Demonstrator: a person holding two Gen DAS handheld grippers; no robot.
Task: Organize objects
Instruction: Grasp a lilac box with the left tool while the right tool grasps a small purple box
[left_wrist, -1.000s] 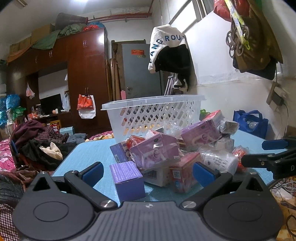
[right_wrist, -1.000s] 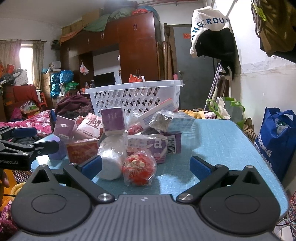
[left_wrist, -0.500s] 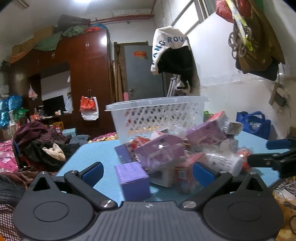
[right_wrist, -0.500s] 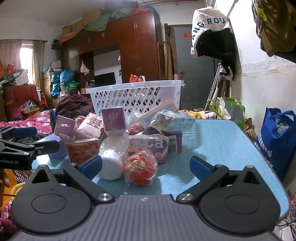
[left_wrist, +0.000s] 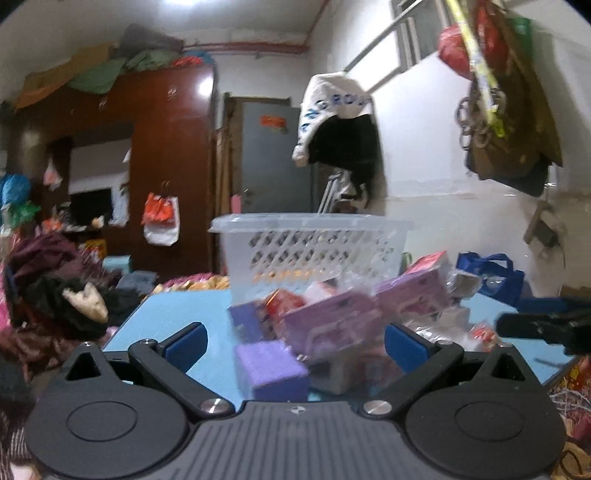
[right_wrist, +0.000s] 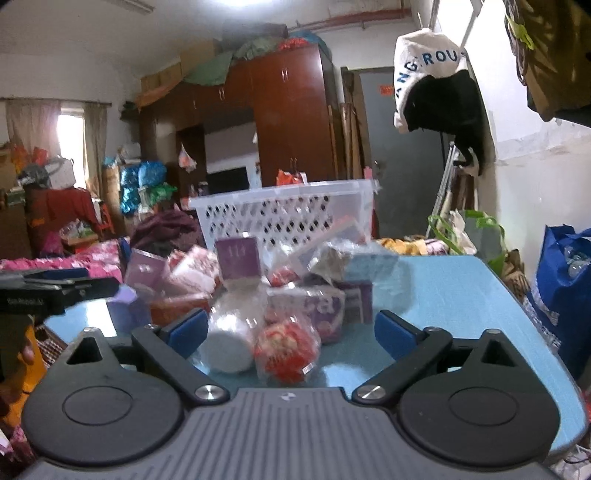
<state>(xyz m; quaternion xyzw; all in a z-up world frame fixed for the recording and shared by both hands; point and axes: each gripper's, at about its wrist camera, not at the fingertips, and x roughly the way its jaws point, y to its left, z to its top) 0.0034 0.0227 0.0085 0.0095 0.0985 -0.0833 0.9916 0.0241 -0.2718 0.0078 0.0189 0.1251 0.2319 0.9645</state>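
Pile of boxes (left_wrist: 332, 332) motion-blurred, labels unreadable; basket (left_wrist: 314, 243) bottom hidden.

On your counter (right_wrist: 443, 288) the pile of boxes (right_wrist: 236, 254) lies in the middle, with the basket (right_wrist: 284, 214) just behind it. Nearest your right gripper (right_wrist: 291, 332), the wrapped roll (right_wrist: 229, 339) lies left of the bagged snack (right_wrist: 288, 347), touching it. A small box (left_wrist: 271, 369) lies before your left gripper (left_wrist: 295, 343).

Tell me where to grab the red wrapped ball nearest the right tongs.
Take the red ball across its middle, coming straight ahead and low over the table. It is round and sits at the pile's near edge, directly between the open right tongs. The white roll seems to press against its left side, so slide that finger between them carefully. The loose clear wrap may slip.
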